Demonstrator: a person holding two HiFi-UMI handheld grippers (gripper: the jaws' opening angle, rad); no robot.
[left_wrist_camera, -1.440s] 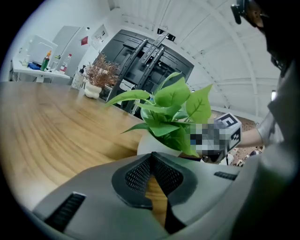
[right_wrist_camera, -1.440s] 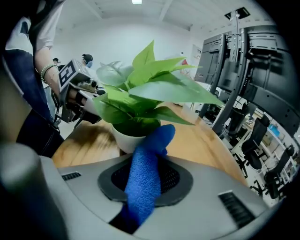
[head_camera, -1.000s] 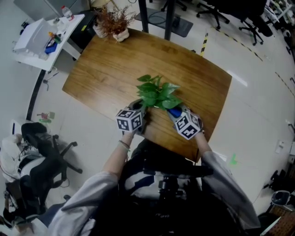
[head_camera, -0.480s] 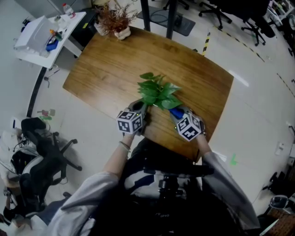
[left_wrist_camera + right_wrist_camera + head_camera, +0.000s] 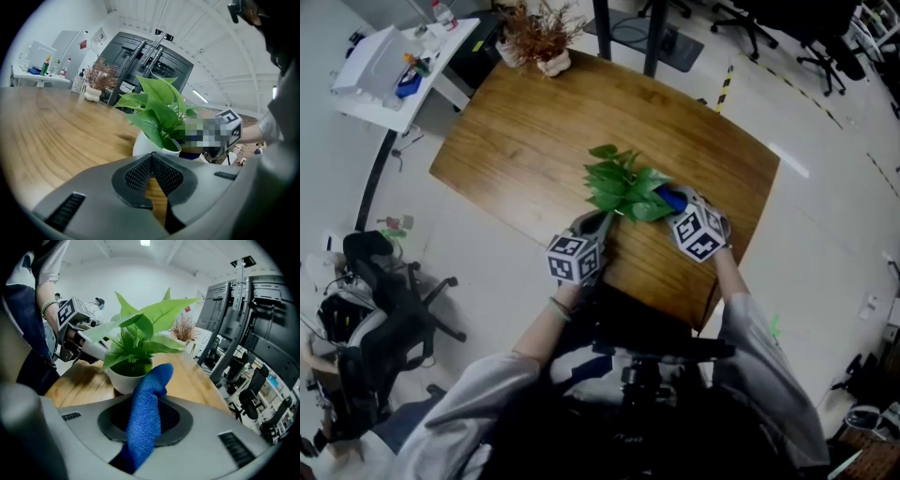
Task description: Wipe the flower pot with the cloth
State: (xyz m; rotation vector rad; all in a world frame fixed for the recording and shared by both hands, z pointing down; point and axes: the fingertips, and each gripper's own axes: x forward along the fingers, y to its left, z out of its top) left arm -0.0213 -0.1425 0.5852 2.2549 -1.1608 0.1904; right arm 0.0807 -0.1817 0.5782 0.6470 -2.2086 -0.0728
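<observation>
Pressing the blue microfibre cloth flat against the white ceramic flower pot and sweeping round its wall would do this well. The right gripper is clamped on that cloth just beside the pot, near the front edge of the brown wooden table. The left gripper, jaws together on nothing, sits at the pot's other side. Its green leaves hide the pot from overhead, so actual contact is hard to judge.

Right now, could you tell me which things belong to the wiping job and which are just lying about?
In the job: flower pot, cloth.
Lying about: dried plant, side table, office chair.
</observation>
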